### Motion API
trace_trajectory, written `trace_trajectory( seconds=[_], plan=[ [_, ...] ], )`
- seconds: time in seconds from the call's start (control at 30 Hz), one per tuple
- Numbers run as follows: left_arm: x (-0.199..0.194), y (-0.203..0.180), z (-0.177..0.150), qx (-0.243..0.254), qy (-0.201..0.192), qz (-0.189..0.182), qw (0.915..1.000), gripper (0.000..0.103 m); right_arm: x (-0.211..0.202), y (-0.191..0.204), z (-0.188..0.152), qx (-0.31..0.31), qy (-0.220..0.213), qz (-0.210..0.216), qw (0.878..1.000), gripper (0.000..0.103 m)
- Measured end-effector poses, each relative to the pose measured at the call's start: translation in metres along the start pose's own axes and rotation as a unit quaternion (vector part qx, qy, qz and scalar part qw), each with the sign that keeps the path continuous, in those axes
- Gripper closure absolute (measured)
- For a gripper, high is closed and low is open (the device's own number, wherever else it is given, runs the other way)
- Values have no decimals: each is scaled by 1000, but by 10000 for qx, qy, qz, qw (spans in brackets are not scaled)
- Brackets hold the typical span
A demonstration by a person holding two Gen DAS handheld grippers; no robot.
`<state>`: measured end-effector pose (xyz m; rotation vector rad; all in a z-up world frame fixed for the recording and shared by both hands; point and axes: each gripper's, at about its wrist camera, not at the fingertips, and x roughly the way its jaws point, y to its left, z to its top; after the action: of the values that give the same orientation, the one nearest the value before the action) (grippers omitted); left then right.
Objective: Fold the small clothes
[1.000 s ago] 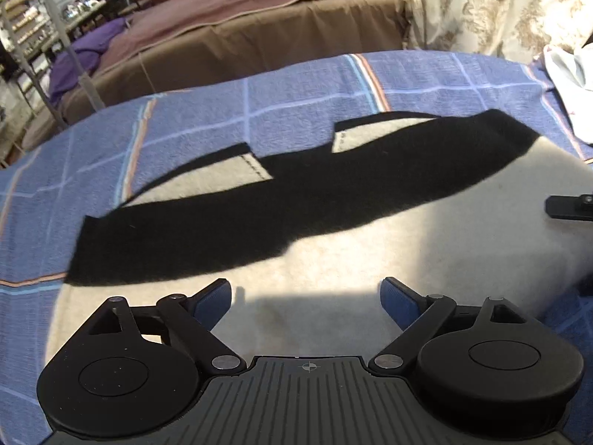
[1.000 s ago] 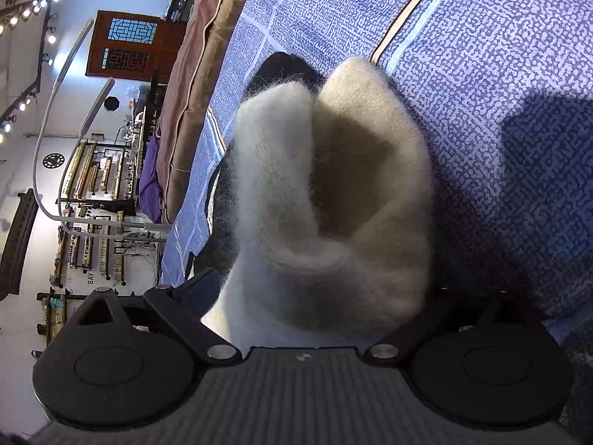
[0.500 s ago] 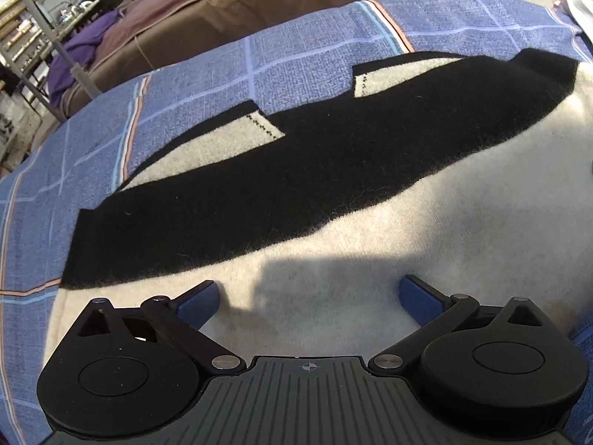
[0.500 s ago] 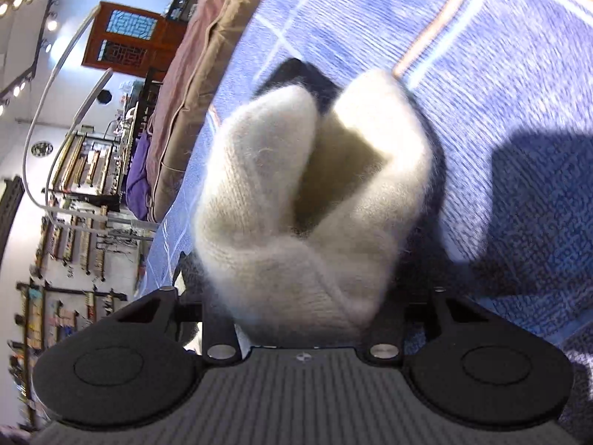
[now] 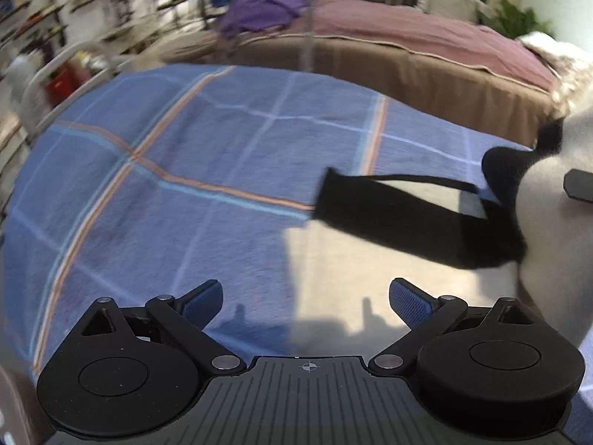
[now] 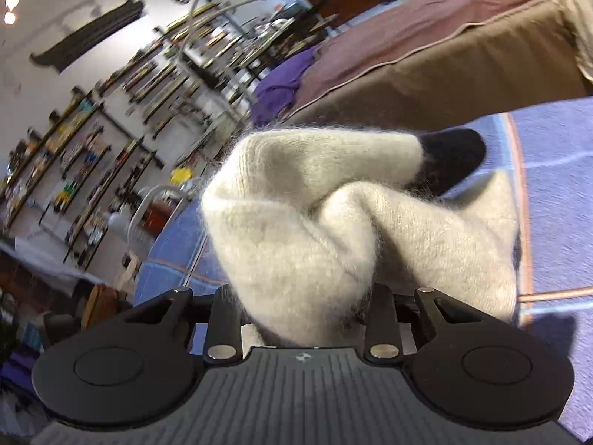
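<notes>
Your right claw (image 6: 302,296) is clamped on a bunched fold of the cream knit garment (image 6: 318,222), lifting it clear so it can swing over. Your left claw (image 5: 305,296) gapes wide and empty (ready for the near edge). The rest lies on the blue plaid blanket (image 5: 166,185) from 1 to 3 o'clock. Half a second ago your left claw sat squarely over the knit; it has since swung left.

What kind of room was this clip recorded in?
Probably a lived-in home room, perhaps a bedroom that doubles as a workshop. The garment lies on a blue plaid blanket, a mattress-like bed in brown and mauve covers sits behind it, and crowded wall shelves fill the background.
</notes>
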<state>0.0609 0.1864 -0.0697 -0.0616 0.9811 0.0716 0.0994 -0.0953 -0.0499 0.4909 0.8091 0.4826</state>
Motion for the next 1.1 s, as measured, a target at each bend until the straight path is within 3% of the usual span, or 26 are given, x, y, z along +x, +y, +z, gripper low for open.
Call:
trace_trajectory(
  seconds=[0.07,0.2,0.3,0.37,0.4,0.47,0.53,0.6,0.73,0.83,0.87,0.97,1.03,1.1],
  plan=[
    [-4,43,-3,-459,42,212,9987,0,36,34,0,-416,375,108,9984,69],
    [-7,91,-16,-755,161,445,9960,0,89,93,-35,-1275,1111,-59,9856,69],
    [-11,102,-22,-880,135,241,9957,0,109,131,-83,-2309,1659,-485,9575,68],
    [-12,102,-23,-923,78,62,9957,0,112,131,-105,-2682,1812,-765,9431,41],
    [-13,99,-22,-922,37,-57,9957,0,107,133,-115,-2781,1829,-812,9395,33],
    [-11,90,-18,-891,-38,-302,9956,0,96,137,-122,-2926,1788,-575,9376,9],
    [-12,80,-10,-840,-146,-537,9949,0,85,139,-128,-3208,1841,-526,9276,4],
    [-14,66,0,-725,-309,-834,9934,0,71,139,-132,-3349,1834,-538,9227,4],
    [-8,19,18,102,-406,-1336,9901,0,40,131,-118,-3013,1550,-341,9402,5],
    [0,-19,15,770,-190,-1661,9829,0,7,115,-112,-2753,1347,-531,9504,22],
    [5,-30,11,934,-45,-1687,9812,0,-2,108,-109,-2685,1256,-723,9523,30],
    [17,-45,-9,1195,177,-1472,9817,0,-24,82,-102,-2235,1086,-1222,9609,40],
    [23,-48,-24,1371,162,-1305,9818,0,-32,66,-100,-1881,981,-1549,9649,46],
    [33,-49,-36,1549,103,-1096,9818,0,-34,55,-98,-1583,905,-1609,9700,52]
  ],
)
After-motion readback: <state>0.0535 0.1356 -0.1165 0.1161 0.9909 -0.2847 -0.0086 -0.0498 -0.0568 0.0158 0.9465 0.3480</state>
